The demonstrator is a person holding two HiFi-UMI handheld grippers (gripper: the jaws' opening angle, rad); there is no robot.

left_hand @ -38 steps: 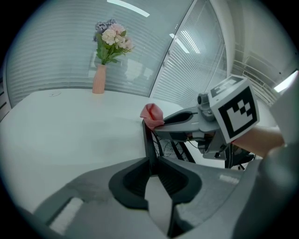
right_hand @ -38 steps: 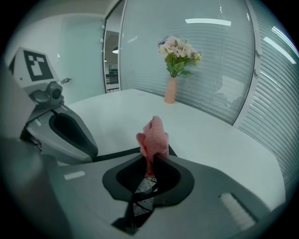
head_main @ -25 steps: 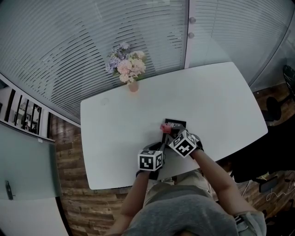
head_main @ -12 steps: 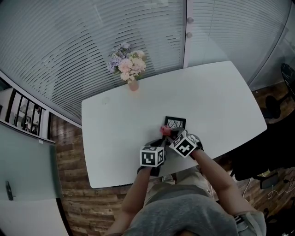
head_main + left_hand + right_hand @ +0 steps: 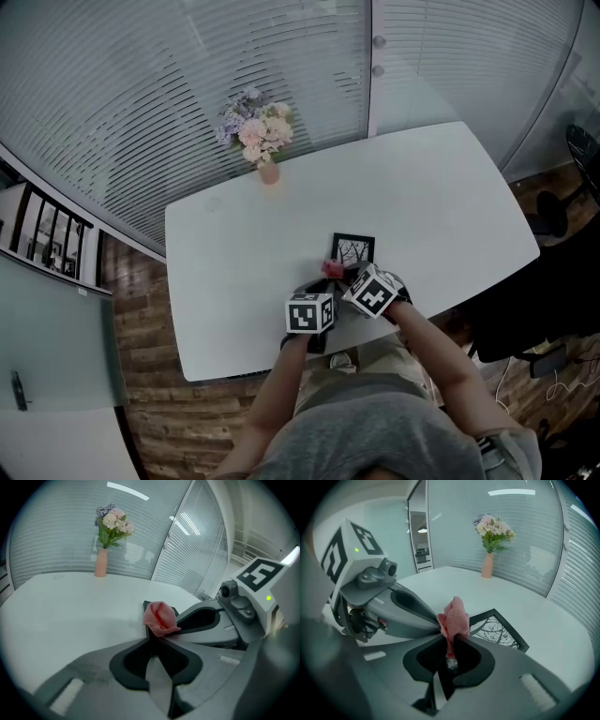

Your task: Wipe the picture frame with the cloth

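Note:
A small black picture frame (image 5: 354, 249) with a branch print lies flat on the white table (image 5: 441, 187), near its front edge. A bunched pink cloth (image 5: 333, 269) sits at the frame's near left corner. My left gripper (image 5: 324, 281) and right gripper (image 5: 343, 276) meet at it, tip to tip. In the left gripper view the jaws (image 5: 153, 637) are shut with the cloth (image 5: 160, 618) at their tips, hiding most of the frame (image 5: 146, 605). In the right gripper view the jaws (image 5: 449, 639) are shut on the cloth (image 5: 453, 617), with the frame (image 5: 499, 631) just beyond.
A pink vase of flowers (image 5: 265, 141) stands at the table's far left edge, before a glass wall with blinds. A dark chair (image 5: 525, 314) stands off the table's right end. The person's body is close against the front edge.
The cloth and both gripper tips have slid a little off the frame toward its near left corner, so more of the picture shows. Both grippers stay shut.

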